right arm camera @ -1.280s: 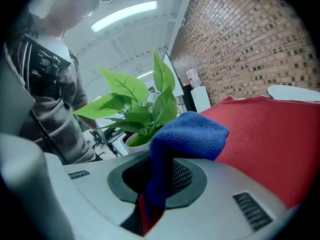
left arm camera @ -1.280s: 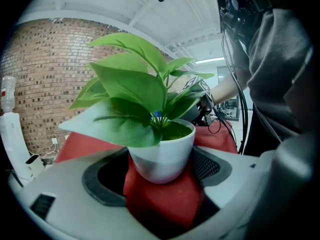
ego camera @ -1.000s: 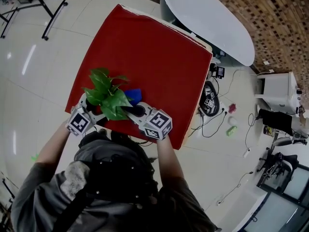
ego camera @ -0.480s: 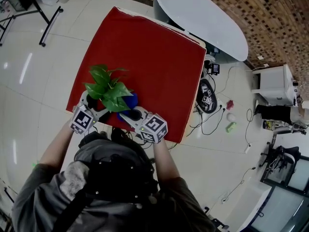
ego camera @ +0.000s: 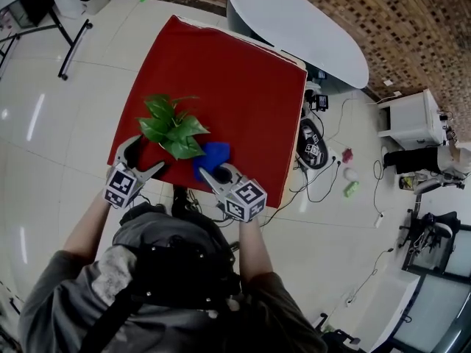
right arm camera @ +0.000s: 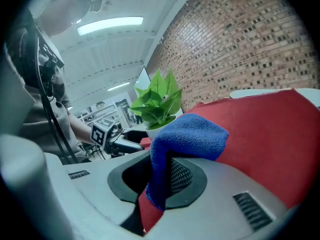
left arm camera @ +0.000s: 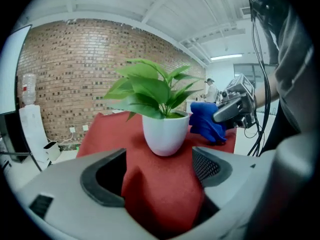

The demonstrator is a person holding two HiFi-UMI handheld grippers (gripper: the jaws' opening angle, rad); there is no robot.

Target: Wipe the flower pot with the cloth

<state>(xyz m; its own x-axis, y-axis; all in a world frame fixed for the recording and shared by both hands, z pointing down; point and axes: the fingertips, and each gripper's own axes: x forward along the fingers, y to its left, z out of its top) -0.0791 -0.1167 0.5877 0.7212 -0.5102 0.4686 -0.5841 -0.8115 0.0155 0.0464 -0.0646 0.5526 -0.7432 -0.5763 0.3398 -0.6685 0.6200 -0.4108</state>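
Note:
A green-leaved plant (ego camera: 173, 126) in a white pot (left arm camera: 165, 132) stands near the front left of the red-covered table (ego camera: 235, 87); in the head view the leaves hide the pot. My left gripper (ego camera: 149, 155) is just short of the pot, open, with only red tablecloth between its jaws (left arm camera: 160, 171). The pot stands free, a little beyond its fingertips. My right gripper (ego camera: 214, 170) is to the right of the pot, shut on the folded blue cloth (ego camera: 214, 155). The blue cloth (right arm camera: 186, 136) drapes over that gripper's jaws (right arm camera: 160, 176), held apart from the pot.
The table's front edge runs right under both grippers. A white oval table (ego camera: 294, 20) stands behind the red one. Cables and a black device (ego camera: 315, 147) lie on the floor to the right, with a white cabinet (ego camera: 407, 118) beyond.
My left gripper has drawn back from the pot and now stands open. The right gripper has carried the blue cloth to the right, away from the pot.

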